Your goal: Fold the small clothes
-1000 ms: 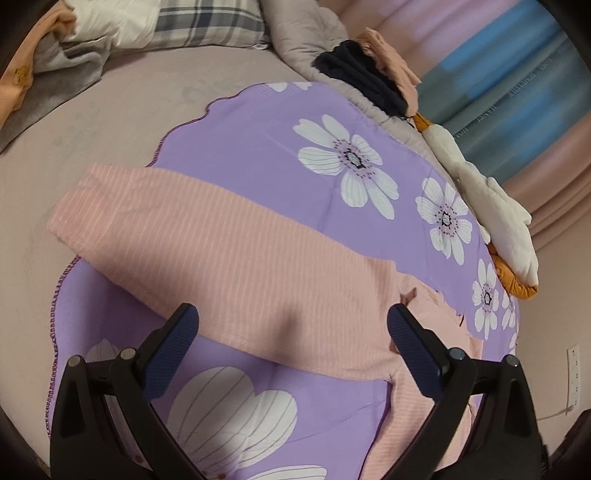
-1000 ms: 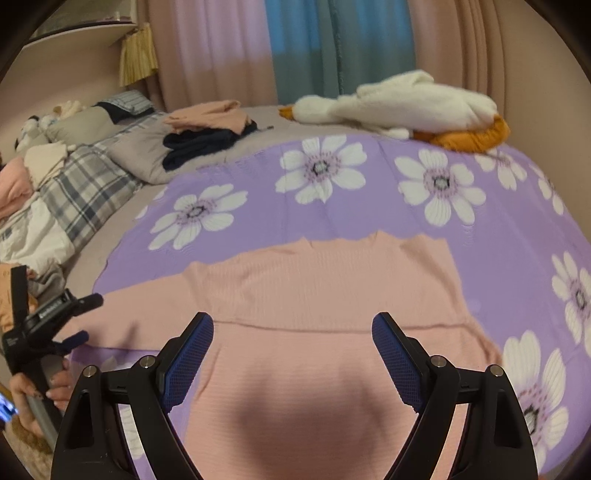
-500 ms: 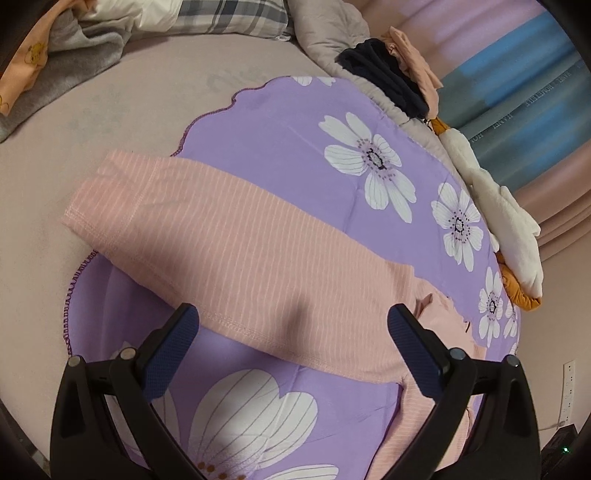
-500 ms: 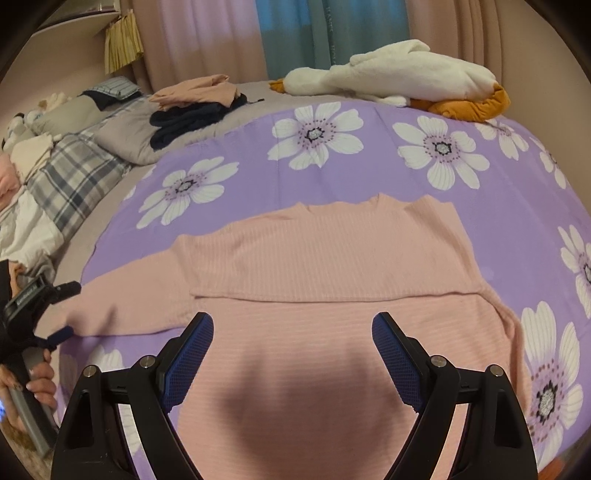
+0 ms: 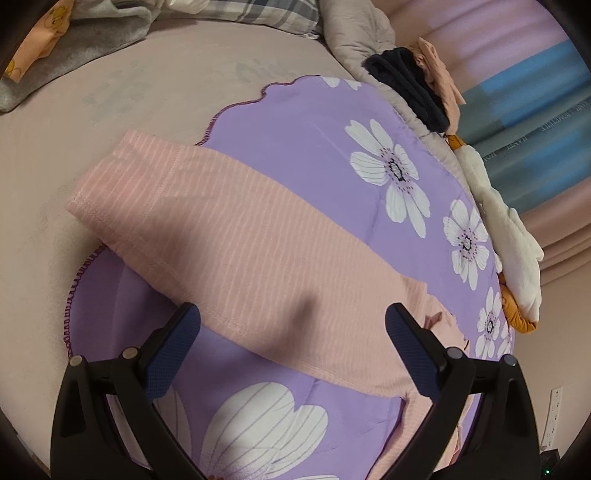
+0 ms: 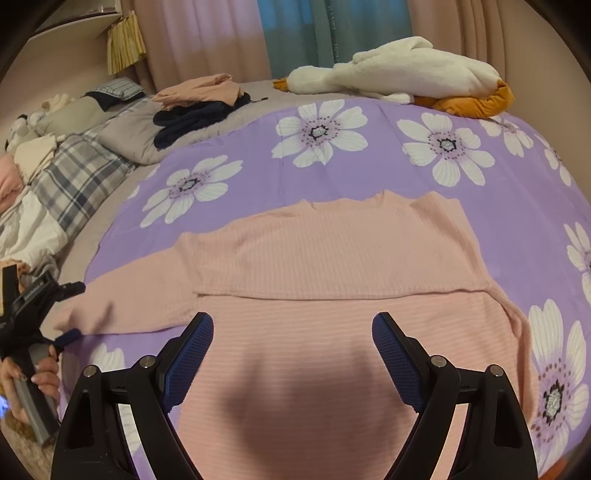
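Left gripper [image 5: 291, 325] spread, empty, hovering over the pink top's [image 6: 332, 266] outstretched sleeve [image 5: 229, 236]; right gripper [image 6: 292, 334] spread above its body. Top lies flat on the purple floral blanket [image 6: 369, 170]. Risk: pinching the blanket with the sleeve, dragging the fold askew.

A purple cover with white daisies [image 6: 369, 173] lies spread over a pinkish-beige bed sheet [image 5: 166, 70], its scalloped hem stitched in dark thread. At its far edge rests a white plush goose [image 6: 402, 70] with orange beak and feet. Nearby, a folded peach garment [image 6: 201, 90] sits on top of a dark navy one [image 6: 192, 118], both on a grey quilt [image 6: 133, 136]. A plaid pillow [image 6: 77, 177] lies beside rumpled white bedding. Pink and blue curtains [image 6: 295, 33] hang behind. A wall socket [image 5: 554, 406] shows at the left wrist view's lower right.
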